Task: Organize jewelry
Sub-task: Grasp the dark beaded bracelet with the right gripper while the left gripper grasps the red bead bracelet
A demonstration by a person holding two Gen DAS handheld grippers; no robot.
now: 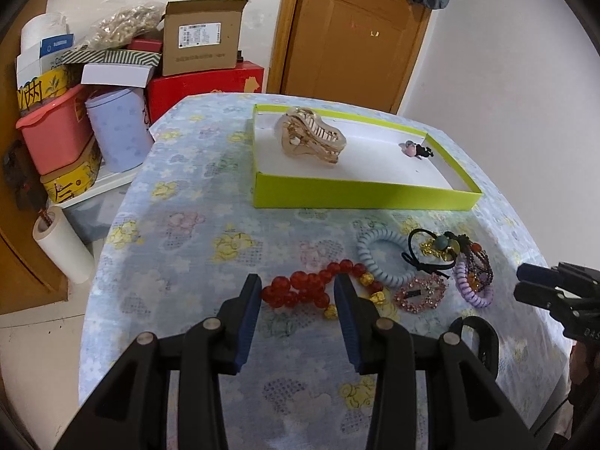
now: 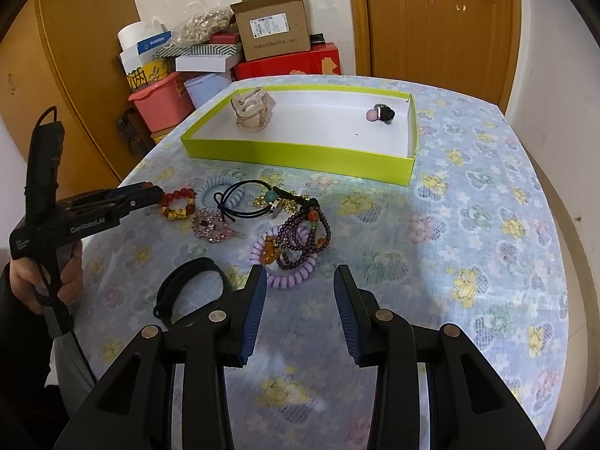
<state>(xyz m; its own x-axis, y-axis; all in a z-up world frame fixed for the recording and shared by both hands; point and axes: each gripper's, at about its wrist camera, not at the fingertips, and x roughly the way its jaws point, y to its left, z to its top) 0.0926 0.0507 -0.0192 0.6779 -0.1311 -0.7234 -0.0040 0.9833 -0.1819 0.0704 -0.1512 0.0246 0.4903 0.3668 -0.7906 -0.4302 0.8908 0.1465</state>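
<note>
A lime-green box (image 1: 360, 194) (image 2: 300, 157) holds a beige claw clip (image 1: 311, 135) (image 2: 252, 110) and a small pink-and-black hair tie (image 1: 415, 149) (image 2: 379, 113). In front of it lie a red bead bracelet (image 1: 311, 288) (image 2: 179, 202), a pale blue coil tie (image 1: 382, 257), a black hair tie with charms (image 1: 435, 249) (image 2: 258, 202), a pink rhinestone clip (image 1: 420, 293) (image 2: 210, 225), a purple coil tie with a dark bead bracelet (image 1: 474, 279) (image 2: 296, 251) and a black band (image 2: 191, 292). My left gripper (image 1: 298, 292) (image 2: 150, 193) is open around the red bracelet. My right gripper (image 2: 300, 281) (image 1: 528, 281) is open and empty just before the purple coil.
The table (image 2: 468, 225) has a blue floral cloth. Stacked boxes, a pink tub (image 1: 56, 131) and a cardboard box (image 1: 204, 37) stand beyond its far left edge. A paper roll (image 1: 63, 243) stands on the floor at the left. A wooden door (image 2: 438, 18) is behind.
</note>
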